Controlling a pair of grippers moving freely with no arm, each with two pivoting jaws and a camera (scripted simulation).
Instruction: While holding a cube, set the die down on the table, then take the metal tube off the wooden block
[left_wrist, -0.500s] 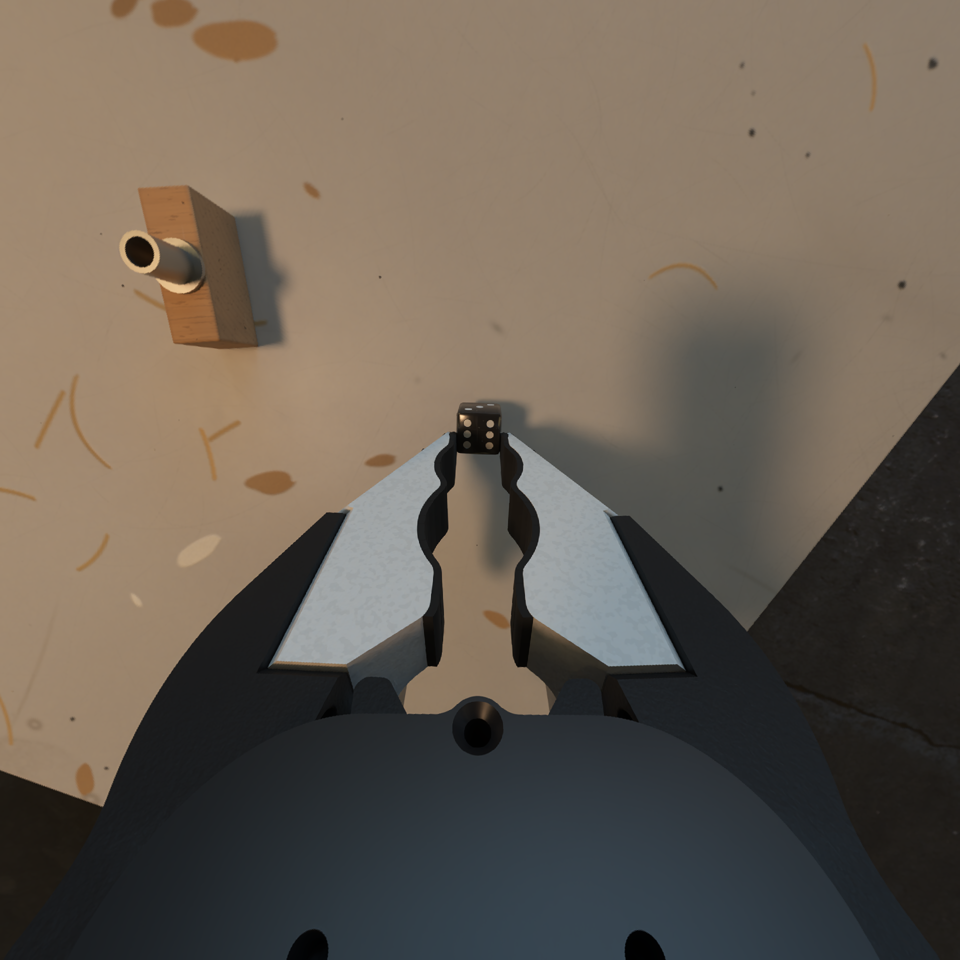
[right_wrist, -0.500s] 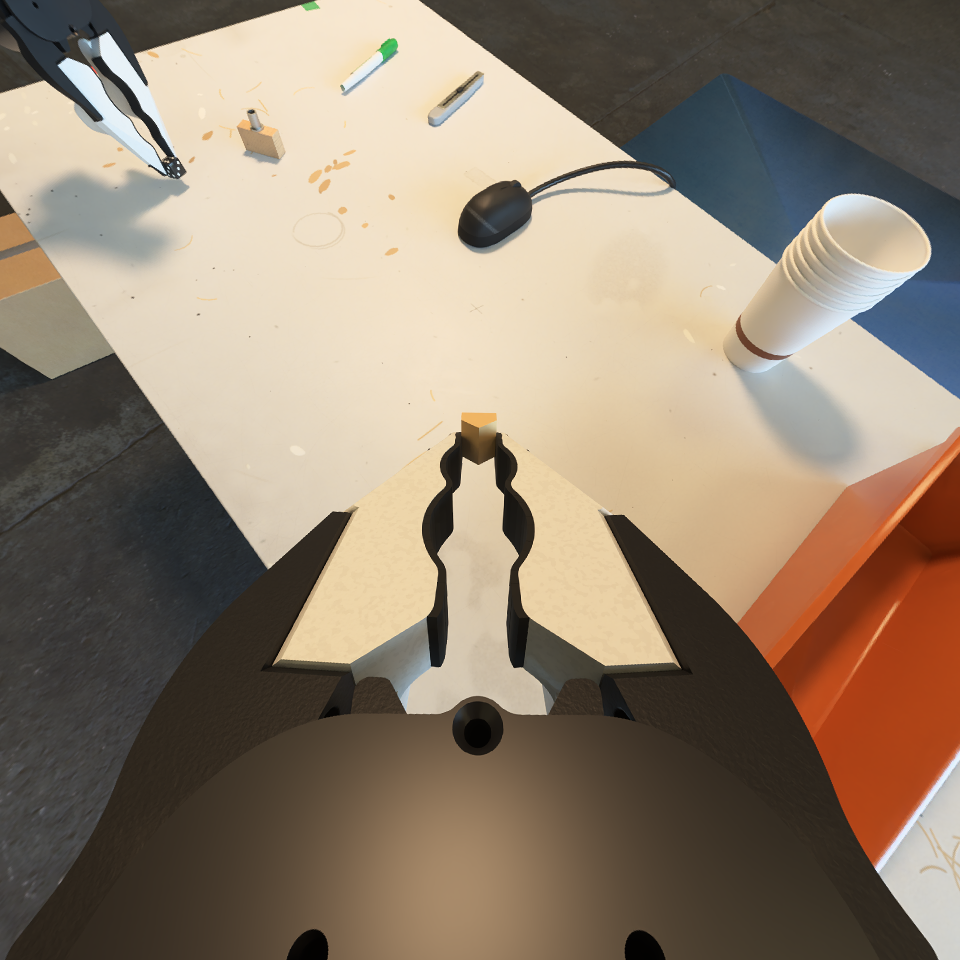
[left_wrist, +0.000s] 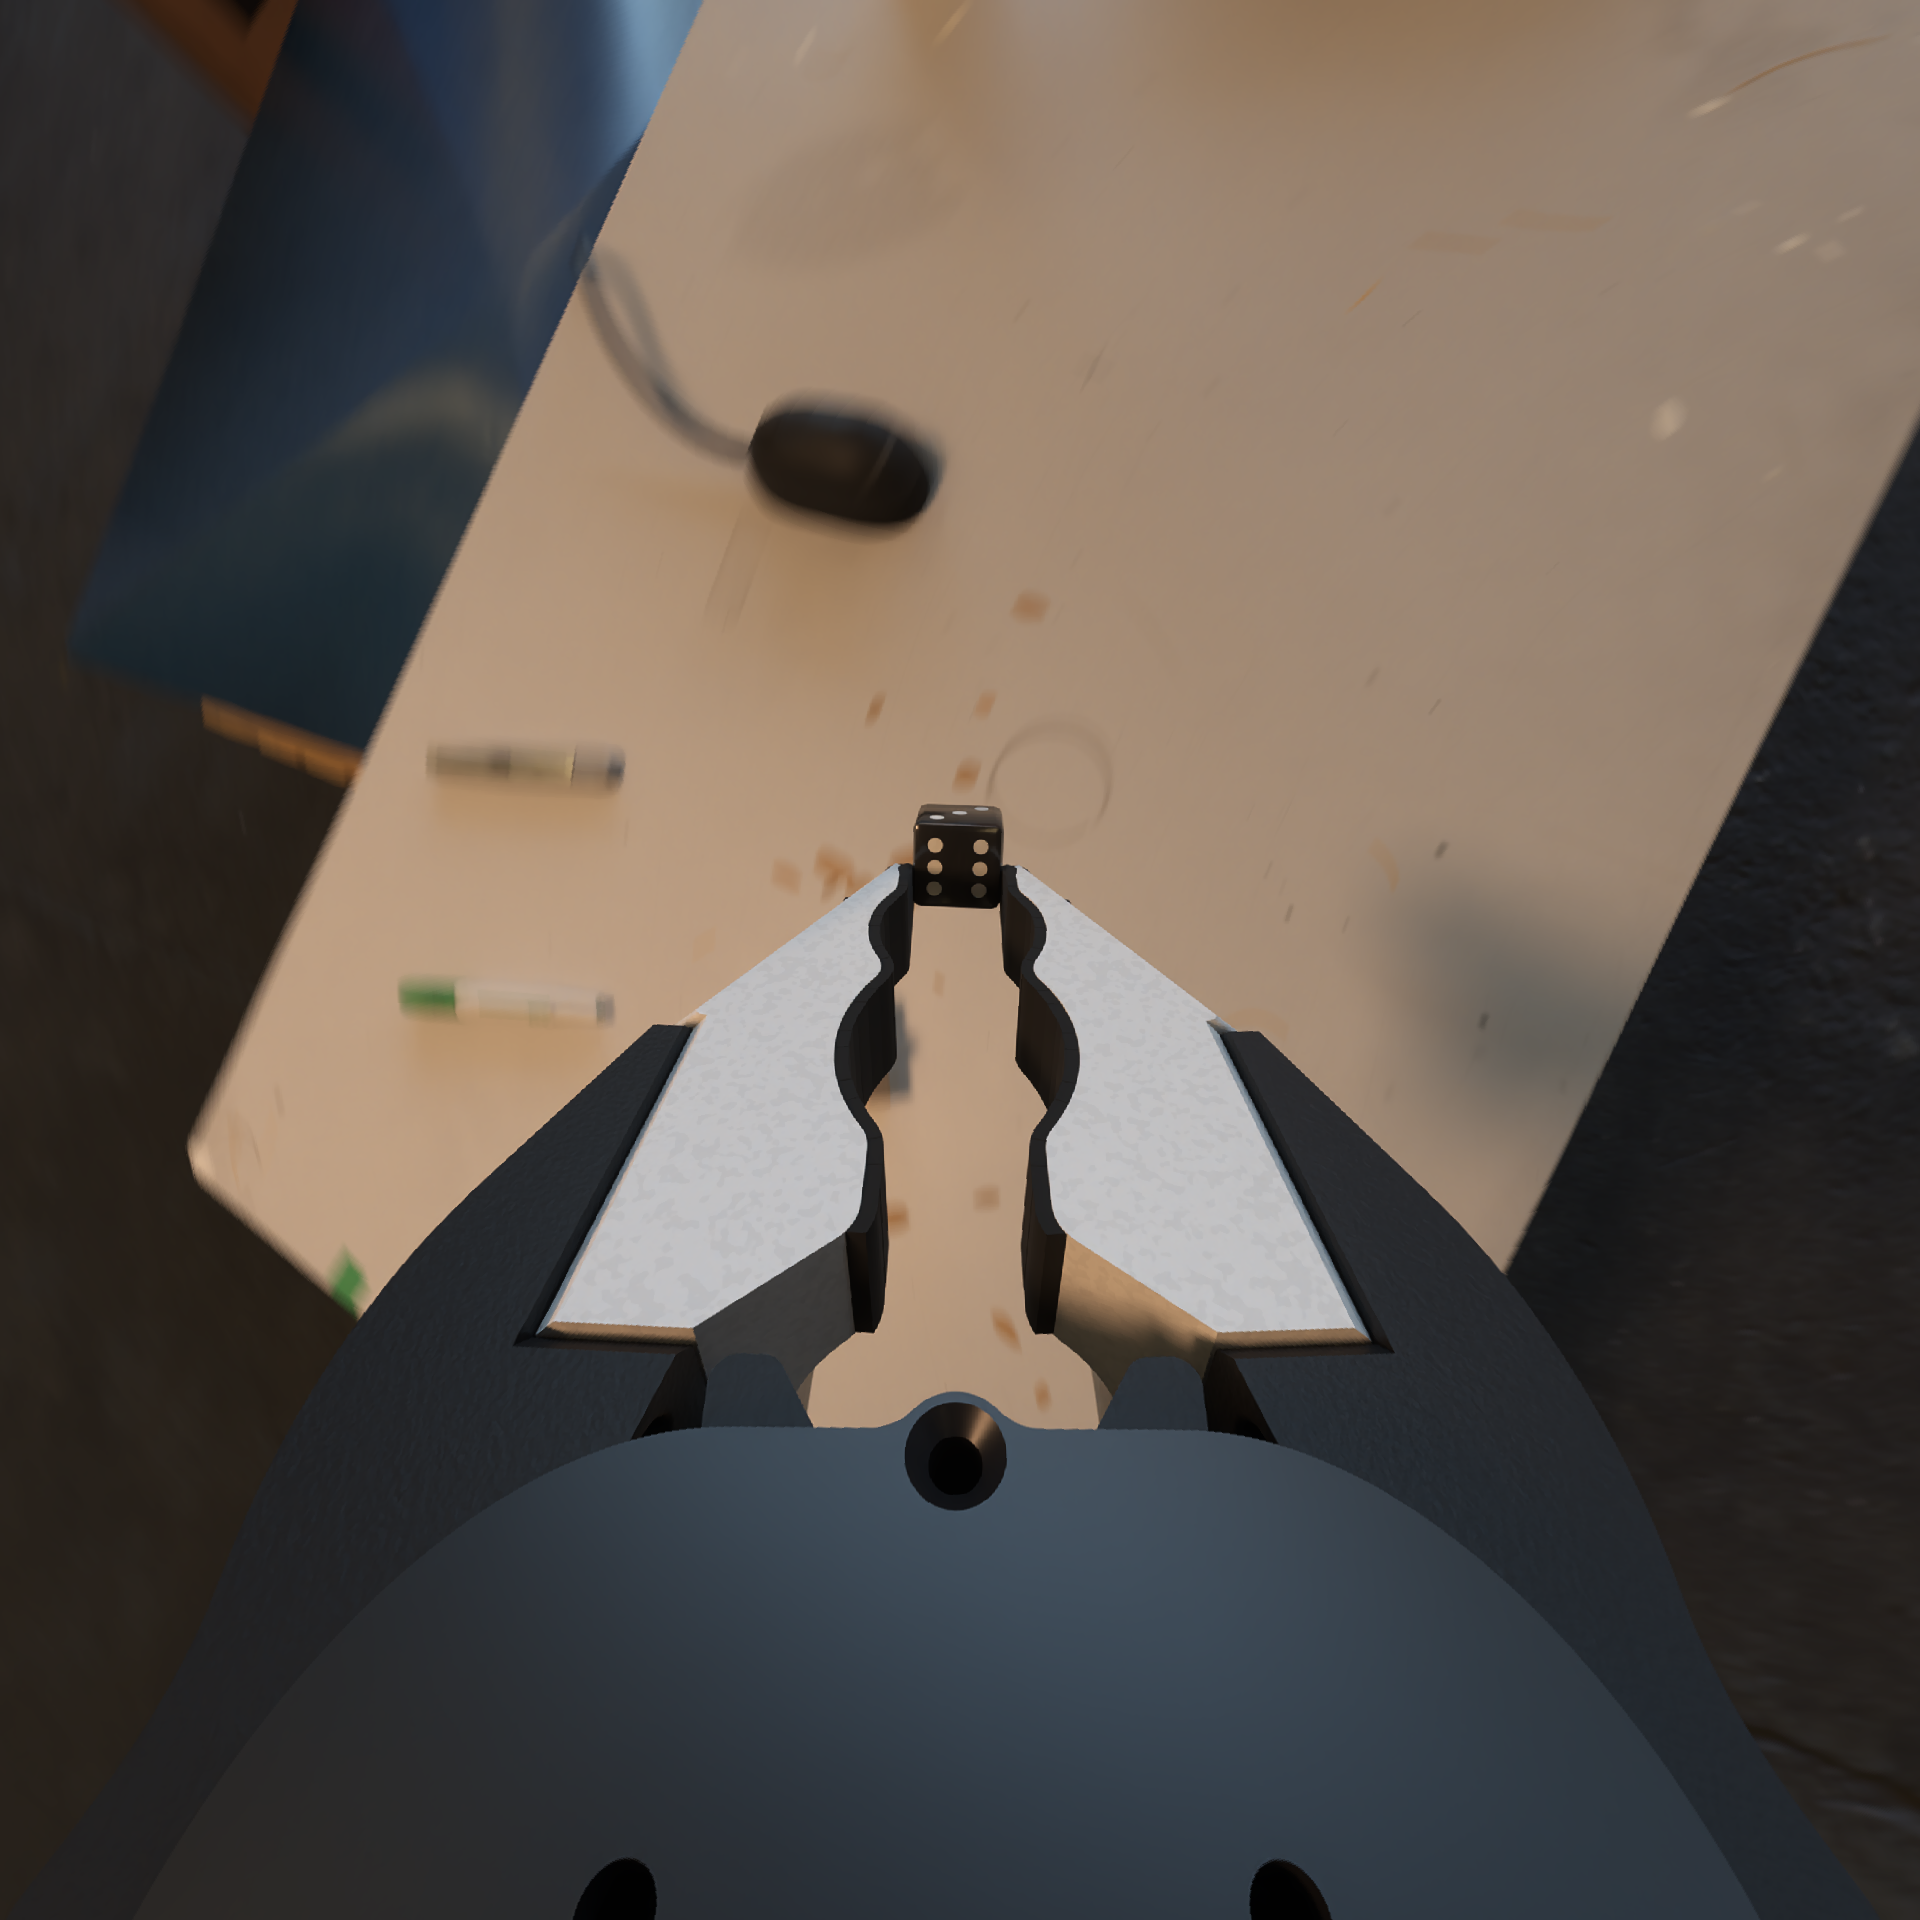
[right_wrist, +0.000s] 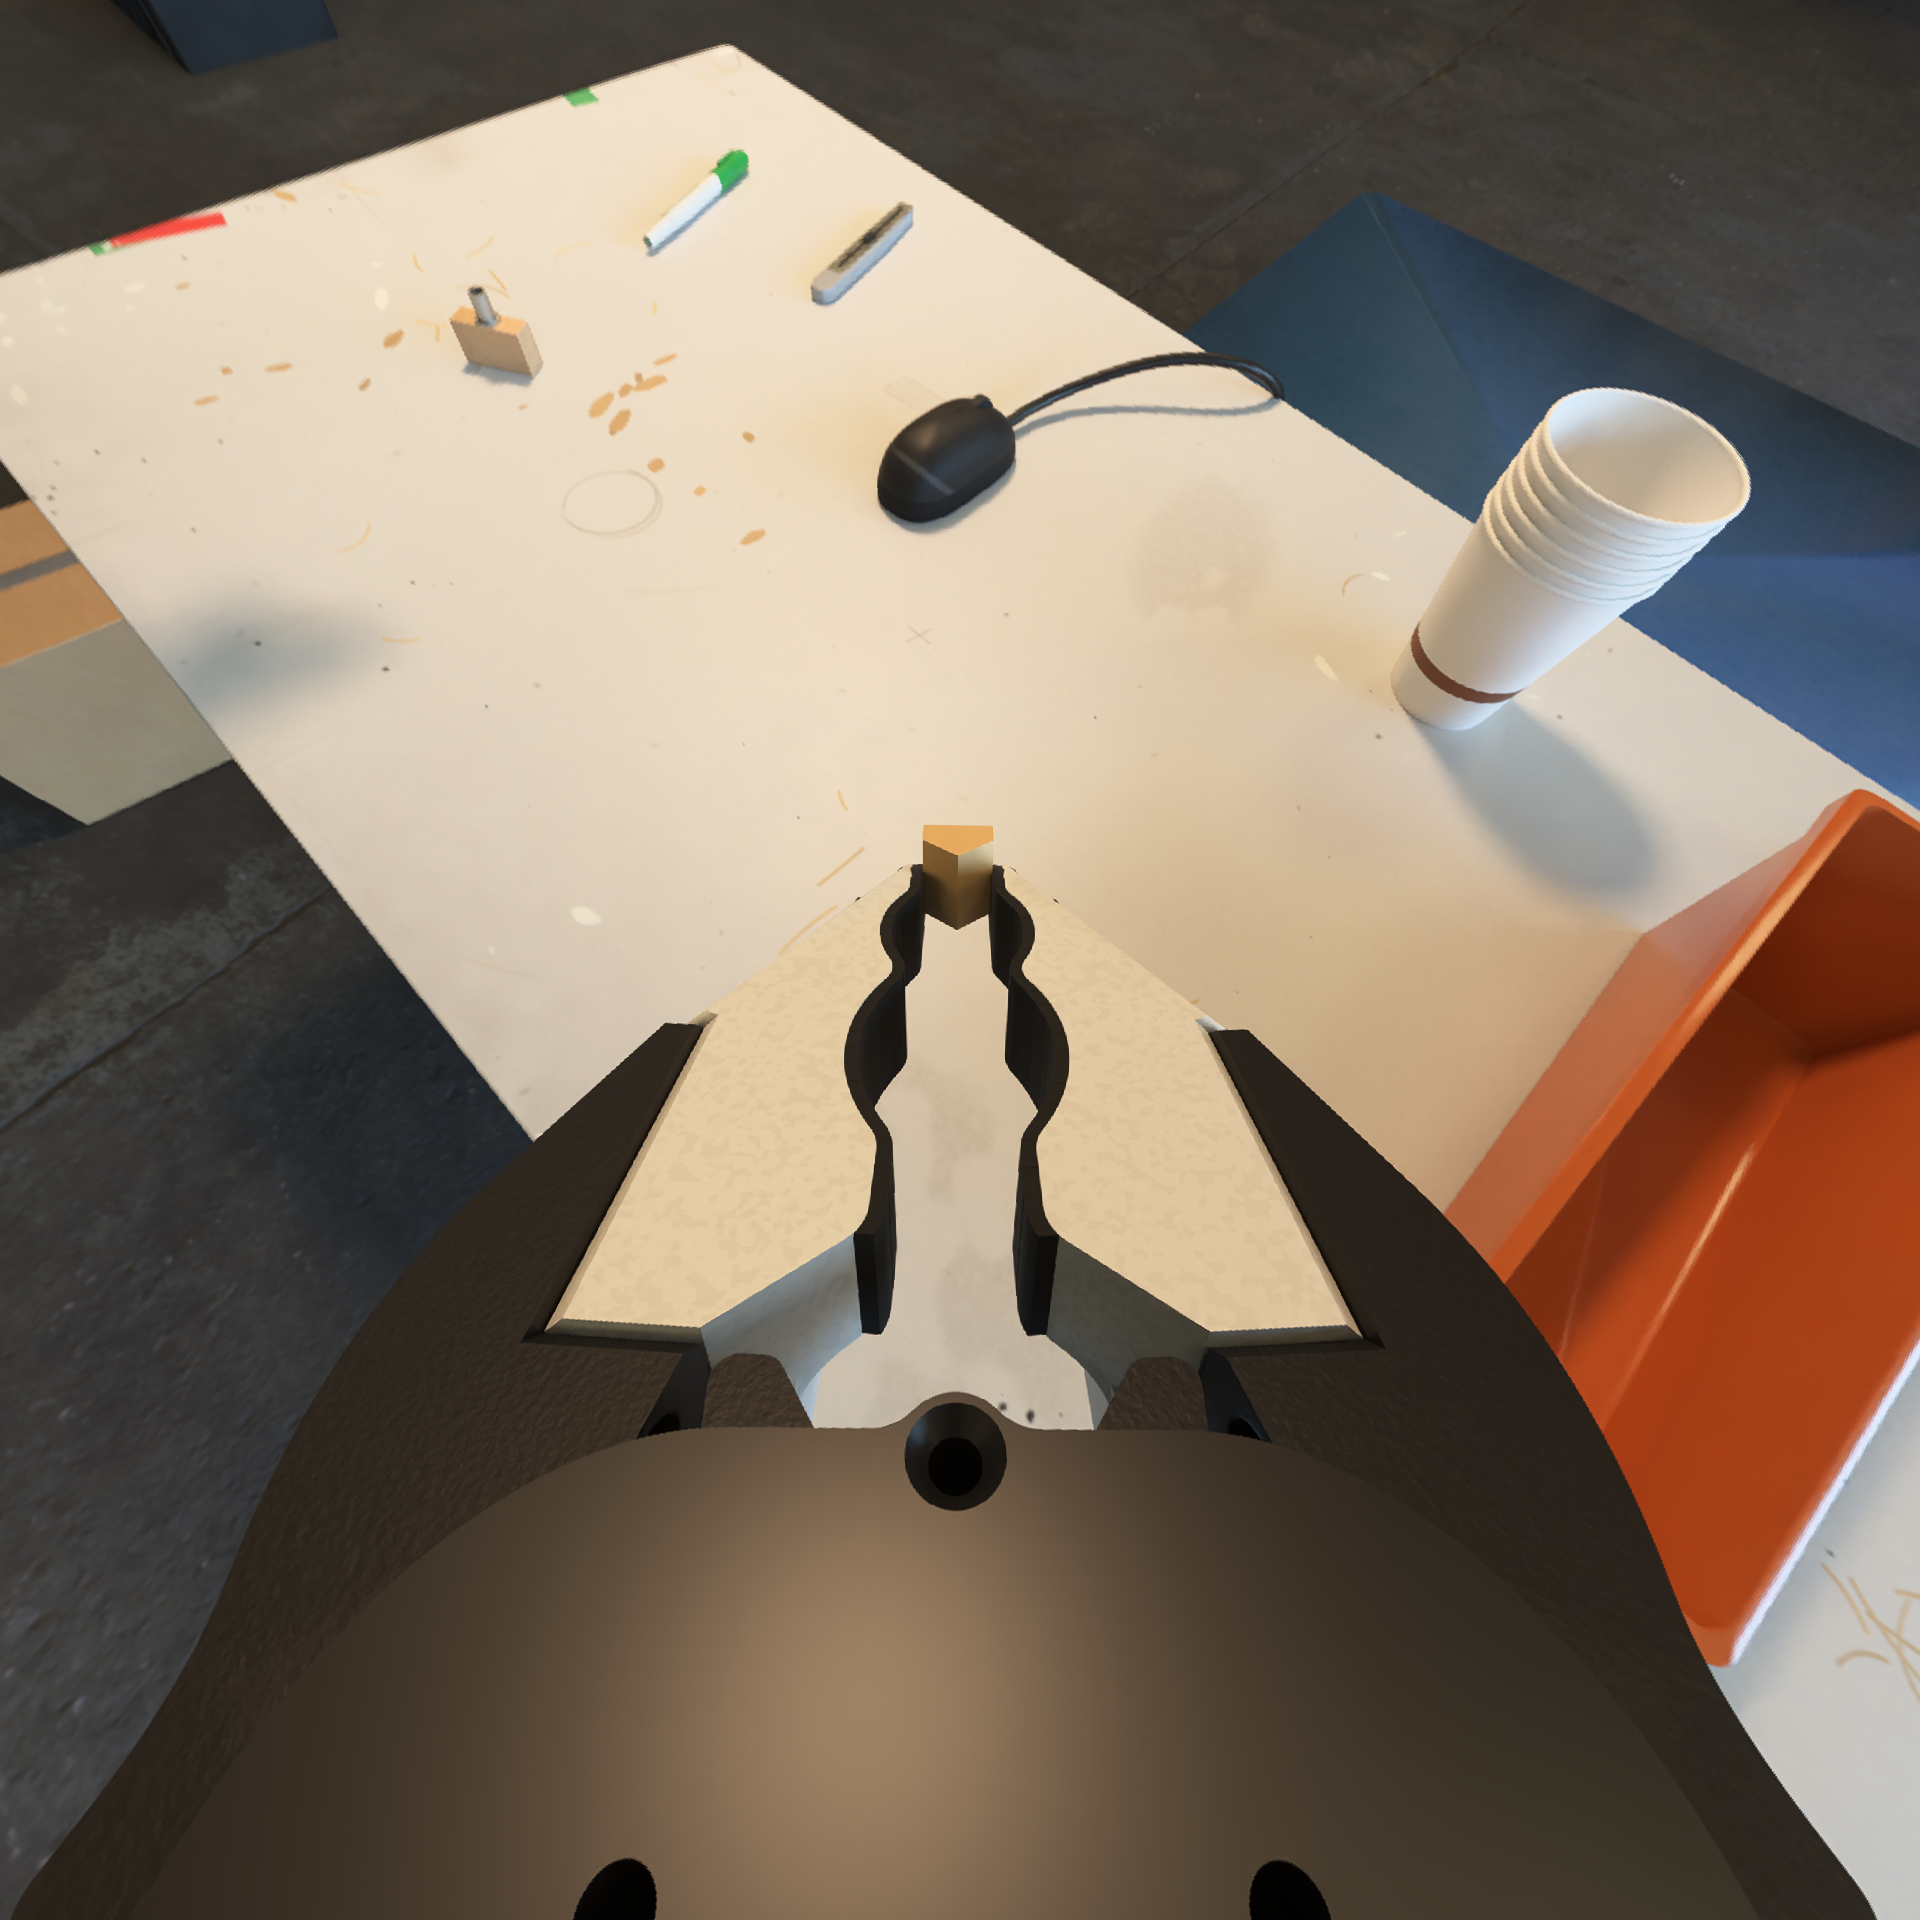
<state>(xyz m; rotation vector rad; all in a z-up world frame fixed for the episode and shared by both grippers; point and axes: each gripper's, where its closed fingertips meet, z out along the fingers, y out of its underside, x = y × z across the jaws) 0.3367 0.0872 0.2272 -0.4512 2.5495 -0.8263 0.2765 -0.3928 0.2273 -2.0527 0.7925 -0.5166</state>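
Note:
My left gripper (left_wrist: 957, 883) is shut on a black die (left_wrist: 957, 857) with white pips, held at the fingertips well above the table (left_wrist: 1351, 623). The left wrist view is blurred, and the block does not show in it. My right gripper (right_wrist: 957, 883) is shut on a small tan cube (right_wrist: 956, 868) above the near part of the table (right_wrist: 520, 675). In the right wrist view the wooden block (right_wrist: 499, 343) lies far off at the upper left, with the short metal tube (right_wrist: 480, 304) standing upright in its top. The left gripper does not show there.
A black corded mouse (right_wrist: 943, 457) lies mid-table and also shows in the left wrist view (left_wrist: 844, 465). A green-capped marker (right_wrist: 696, 200) and a grey pen-like tool (right_wrist: 862, 252) lie at the far end. A stack of white paper cups (right_wrist: 1569, 561) and an orange bin (right_wrist: 1745, 1195) stand at the right.
My left gripper has swung and risen with the die: its view has turned from the block to the mouse and pens, and it has left the right wrist view. The right gripper has shifted slightly.

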